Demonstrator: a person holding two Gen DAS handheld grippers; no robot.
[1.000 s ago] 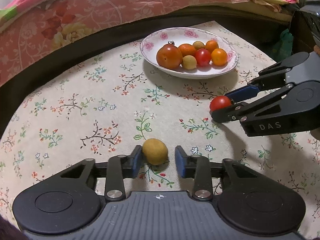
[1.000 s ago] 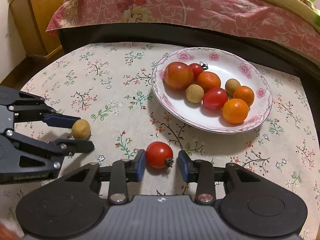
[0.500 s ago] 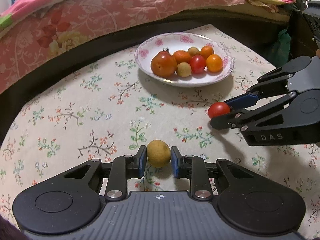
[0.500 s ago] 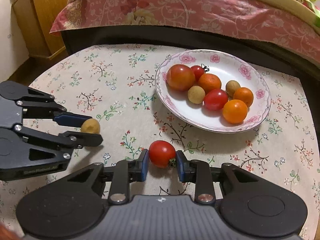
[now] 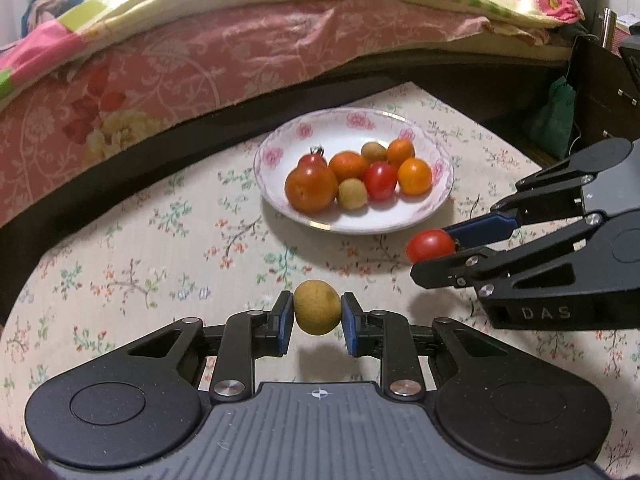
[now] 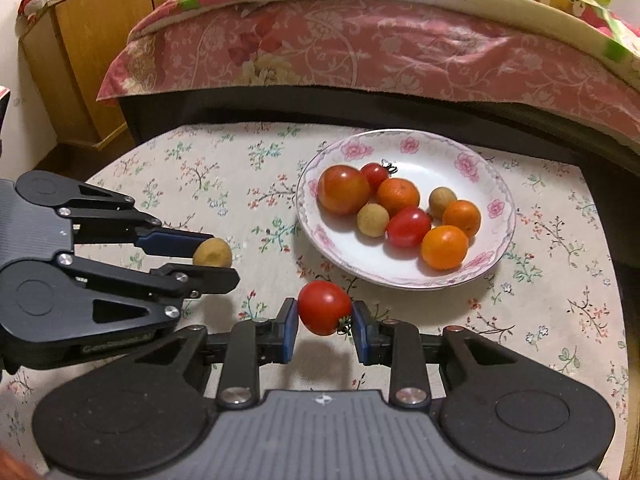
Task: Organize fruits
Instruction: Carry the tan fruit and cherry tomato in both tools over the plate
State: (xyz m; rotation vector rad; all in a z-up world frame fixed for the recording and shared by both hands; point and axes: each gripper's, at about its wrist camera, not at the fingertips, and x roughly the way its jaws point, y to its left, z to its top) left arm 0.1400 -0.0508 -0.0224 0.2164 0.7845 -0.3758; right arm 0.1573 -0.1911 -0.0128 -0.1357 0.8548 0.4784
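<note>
Nearest the left wrist camera, the left gripper (image 5: 317,320) has its jaws clamped on a small tan-yellow fruit (image 5: 317,307), held between the blue pads and lifted clear of the surface (image 5: 120,272), with its shadow on the cloth just below. At about 3 o'clock from it, the right gripper (image 5: 434,254) reaches in from the side with its jaws clamped on a red cherry tomato (image 5: 430,245), also off the cloth. In the right wrist view the same tomato (image 6: 325,307) sits pinched between the pads, stem end toward the right pad, and the left gripper (image 6: 212,258) shows at 9 o'clock with the tan fruit (image 6: 212,253) at its tip.

Farther out, toward 12 o'clock, a white plate with pink flowers (image 5: 280,160) rests on the floral cloth, holding tomatoes, orange fruits and two tan ones bunched together. Beyond the surface lies a bed with a pink floral cover (image 5: 240,48).
</note>
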